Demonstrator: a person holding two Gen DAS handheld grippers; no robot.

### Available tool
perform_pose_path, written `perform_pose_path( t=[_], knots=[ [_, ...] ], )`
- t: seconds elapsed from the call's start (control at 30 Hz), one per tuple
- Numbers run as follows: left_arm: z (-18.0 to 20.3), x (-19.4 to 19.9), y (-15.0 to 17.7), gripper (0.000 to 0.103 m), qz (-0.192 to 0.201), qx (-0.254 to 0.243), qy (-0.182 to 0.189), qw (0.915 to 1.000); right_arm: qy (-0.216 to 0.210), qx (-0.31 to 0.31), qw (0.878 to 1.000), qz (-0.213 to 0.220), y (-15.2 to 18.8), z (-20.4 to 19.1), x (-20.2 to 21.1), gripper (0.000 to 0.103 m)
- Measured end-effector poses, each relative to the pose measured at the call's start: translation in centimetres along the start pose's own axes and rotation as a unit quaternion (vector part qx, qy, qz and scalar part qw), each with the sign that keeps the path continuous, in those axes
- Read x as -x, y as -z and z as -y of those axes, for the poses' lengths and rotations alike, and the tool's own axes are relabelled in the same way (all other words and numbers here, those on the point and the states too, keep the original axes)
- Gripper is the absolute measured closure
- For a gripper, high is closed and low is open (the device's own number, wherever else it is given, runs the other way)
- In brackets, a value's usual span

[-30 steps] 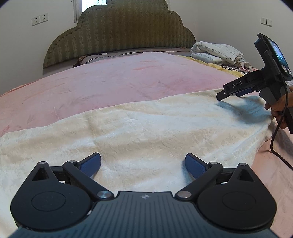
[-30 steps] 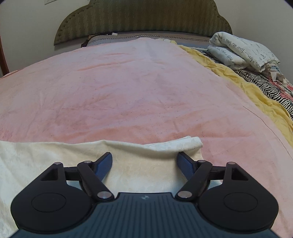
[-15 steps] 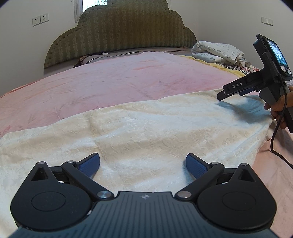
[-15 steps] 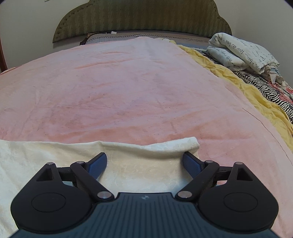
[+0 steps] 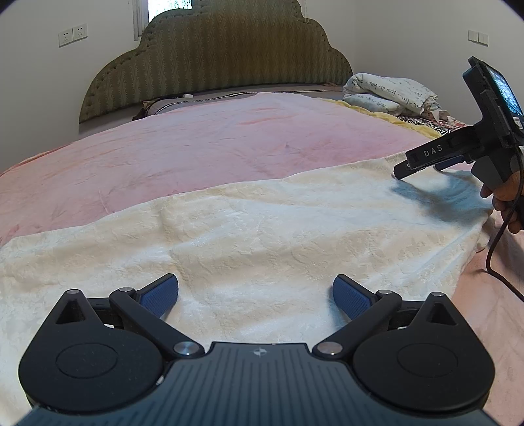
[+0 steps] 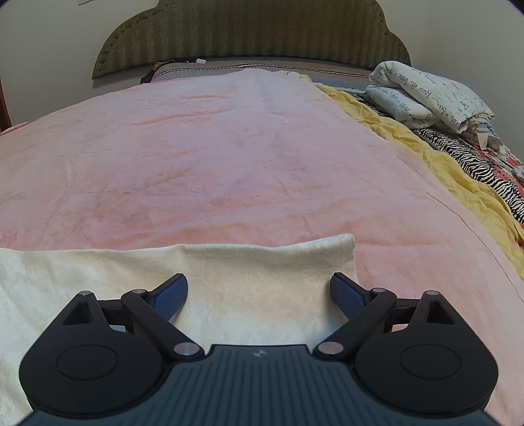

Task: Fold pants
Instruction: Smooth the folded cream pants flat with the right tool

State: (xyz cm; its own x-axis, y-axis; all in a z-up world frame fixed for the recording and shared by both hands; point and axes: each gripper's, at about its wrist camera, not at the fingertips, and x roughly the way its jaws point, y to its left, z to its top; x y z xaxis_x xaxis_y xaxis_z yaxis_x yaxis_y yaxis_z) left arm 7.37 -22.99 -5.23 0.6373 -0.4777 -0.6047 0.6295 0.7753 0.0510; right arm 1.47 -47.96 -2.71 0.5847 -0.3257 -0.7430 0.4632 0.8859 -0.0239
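Observation:
Cream textured pants [image 5: 262, 236] lie spread flat across the pink blanket [image 5: 196, 147]. My left gripper [image 5: 255, 295] hovers low over their middle, open, with only cloth beneath its blue pads. At the right of the left wrist view a hand holds my right gripper [image 5: 417, 170] just above the pants' far right end. In the right wrist view the right gripper [image 6: 258, 291] stands open wide over the pants' corner [image 6: 340, 249], its pads apart from the cloth and nothing pinched between them.
The green padded headboard [image 6: 249, 29] stands at the back. A rolled white quilt with writing [image 6: 425, 95], a yellow sheet [image 6: 442, 164] and zebra-print cloth [image 6: 475, 164] lie along the bed's right side. A black cable [image 5: 494, 249] hangs from the right gripper.
The right gripper's jaws have spread wider apart, and the pants' corner under it now lies flatter on the blanket. The left gripper has not moved.

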Motion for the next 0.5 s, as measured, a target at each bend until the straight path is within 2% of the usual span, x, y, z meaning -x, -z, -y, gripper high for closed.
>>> perform_pose_path(
  t=[0.23,0.5],
  knots=[
    [0.0,0.0,0.0,0.0,0.0,0.0,0.0,1.0,-0.003,0.012,1.0,0.015,0.6,-0.7,1.8,0.008],
    [0.0,0.0,0.0,0.0,0.0,0.0,0.0,1.0,-0.053,0.05,0.997,0.023,2.5,-3.1,4.4,0.008]
  ],
)
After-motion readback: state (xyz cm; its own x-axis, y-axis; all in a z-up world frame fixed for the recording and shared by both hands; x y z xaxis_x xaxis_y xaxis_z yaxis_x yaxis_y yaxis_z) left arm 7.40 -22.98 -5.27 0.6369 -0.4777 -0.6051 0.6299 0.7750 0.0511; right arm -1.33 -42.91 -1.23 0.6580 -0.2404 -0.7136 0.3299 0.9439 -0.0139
